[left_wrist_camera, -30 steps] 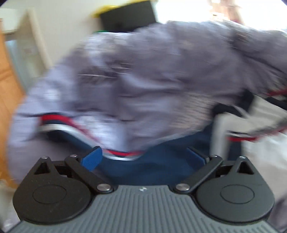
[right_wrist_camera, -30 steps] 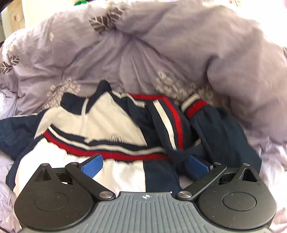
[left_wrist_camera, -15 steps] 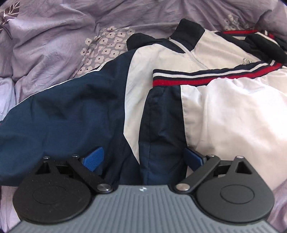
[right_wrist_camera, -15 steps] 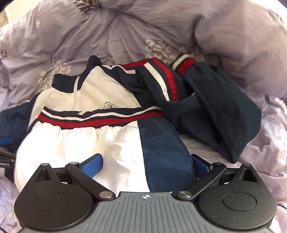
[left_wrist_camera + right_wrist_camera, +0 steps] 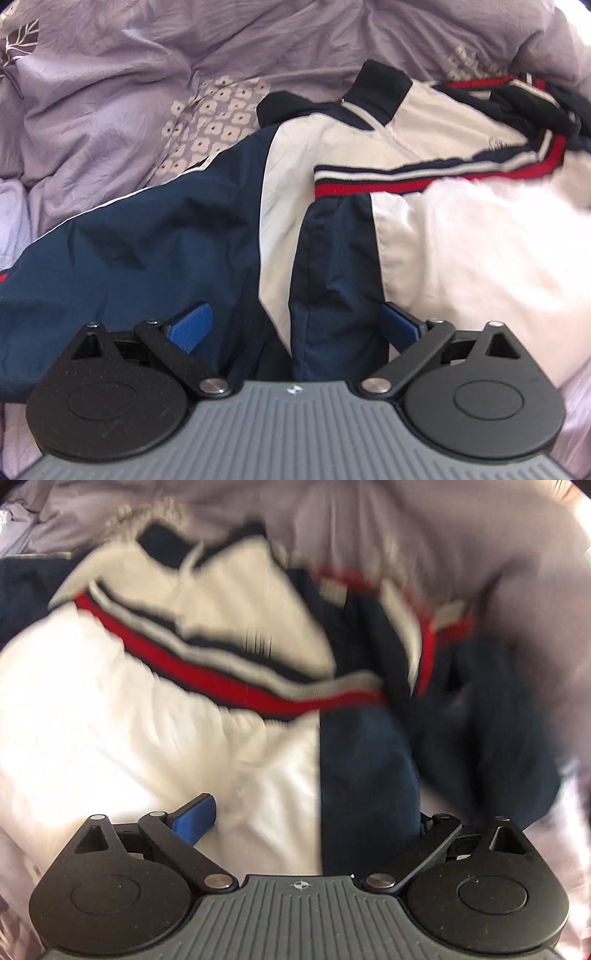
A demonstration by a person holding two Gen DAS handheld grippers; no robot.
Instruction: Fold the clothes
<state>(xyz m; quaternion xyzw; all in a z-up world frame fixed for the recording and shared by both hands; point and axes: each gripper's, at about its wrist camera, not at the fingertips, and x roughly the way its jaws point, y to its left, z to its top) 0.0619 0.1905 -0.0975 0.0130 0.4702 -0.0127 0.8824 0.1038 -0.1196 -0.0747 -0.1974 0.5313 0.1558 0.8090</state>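
Note:
A navy, white and red track jacket (image 5: 369, 177) lies spread on a lilac bed cover, its lower half folded up so the striped hem crosses the chest. Its navy sleeve (image 5: 129, 251) stretches out to the left. My left gripper (image 5: 295, 326) is open, low over the jacket's left edge, with navy fabric between its blue pads (image 5: 192, 325). In the blurred right wrist view, the jacket (image 5: 258, 701) fills the frame. My right gripper (image 5: 314, 812) is open just above its lower right part, where white meets navy. The right pad is hidden by cloth.
The crumpled lilac duvet (image 5: 129, 74) with flower and leaf prints surrounds the jacket and rises in folds at the back (image 5: 443, 524). A bunched navy sleeve (image 5: 498, 720) lies at the jacket's right side.
The left gripper swung down from the room onto the jacket's left side and crept closer. The right gripper has dropped nearer to the jacket and is still moving, blurring its view.

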